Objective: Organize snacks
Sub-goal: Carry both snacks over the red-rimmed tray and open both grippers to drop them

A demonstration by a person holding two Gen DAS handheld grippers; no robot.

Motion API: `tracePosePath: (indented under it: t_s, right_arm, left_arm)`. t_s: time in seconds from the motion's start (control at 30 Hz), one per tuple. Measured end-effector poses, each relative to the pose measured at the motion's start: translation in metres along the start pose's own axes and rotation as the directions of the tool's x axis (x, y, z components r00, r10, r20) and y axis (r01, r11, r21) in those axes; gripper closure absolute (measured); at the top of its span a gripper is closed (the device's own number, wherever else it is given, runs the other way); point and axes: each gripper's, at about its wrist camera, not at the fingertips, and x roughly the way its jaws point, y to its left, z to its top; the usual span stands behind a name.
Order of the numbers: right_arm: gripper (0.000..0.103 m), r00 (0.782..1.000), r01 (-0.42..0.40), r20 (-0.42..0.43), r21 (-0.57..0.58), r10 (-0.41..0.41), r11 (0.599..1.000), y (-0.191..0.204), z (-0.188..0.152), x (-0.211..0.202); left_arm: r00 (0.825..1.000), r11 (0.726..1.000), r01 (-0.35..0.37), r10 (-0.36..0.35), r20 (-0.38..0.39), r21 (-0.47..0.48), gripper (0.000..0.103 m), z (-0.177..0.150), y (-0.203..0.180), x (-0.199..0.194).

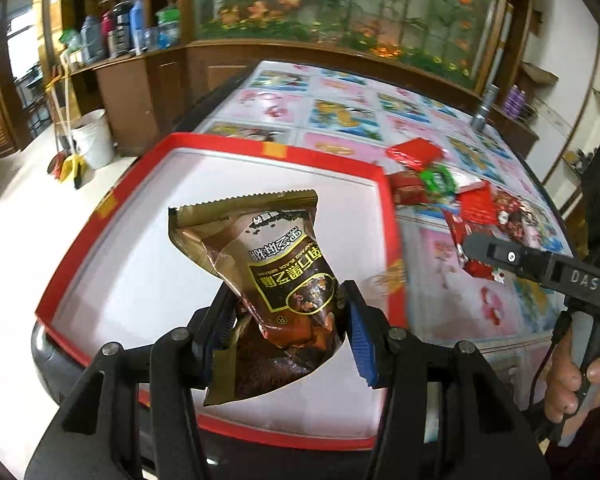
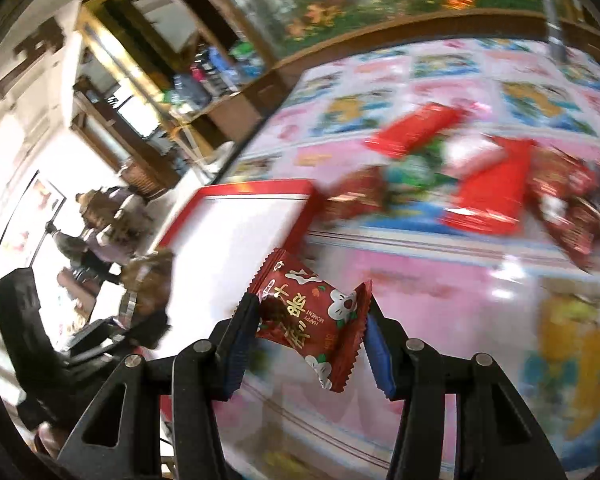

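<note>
Gripping a brown packet (image 1: pixel 268 276) in your left tool (image 1: pixel 288 332) over the tray (image 1: pixel 332 160), right tool (image 2: pixel 308 344) clamps a red candy (image 2: pixel 312 320).

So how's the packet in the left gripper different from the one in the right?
The black sesame packet is gold and brown; the red snack packet is red with white flowers. The sesame packet is longer and hangs over the red-rimmed box; the red one is squarer, above the tablecloth. Both are clamped between pads.
</note>
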Motion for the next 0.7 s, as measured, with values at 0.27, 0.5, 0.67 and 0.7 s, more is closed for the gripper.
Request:
tracePosePath:
  t_s: [0.27,0.5,0.67,0.7]
  right_arm:
    - [0.052,0.996,-0.079,-0.038,-0.124,0.075,0.989,0.082,0.004,0.057]
    - [0.050,0.993,-0.066,-0.110,-0.163,0.048,0.984,0.106,-0.015,0.090]
    - [0.048,0.998,-0.012,-0.064,-0.203,-0.001,0.979,0.108,-0.016,0.078]
    - [0.048,0.999,-0.011,-0.050,-0.202,0.001,0.979,0.106,-0.015,0.074]
  left_arm:
    - [0.999,0.998,-0.044,0.043,-0.020,-0.046,0.052,-0.013,0.036,0.003]
    - [0.997,0.995,-0.073,0.070,-0.045,-0.068,0.051,-0.021,0.055,0.008]
    - [0.987,0.985,-0.163,0.162,-0.013,-0.062,0.042,-0.017,0.056,0.002]
    - [0.984,0.982,-0.179,0.180,0.002,-0.056,0.039,-0.016,0.055,0.000]
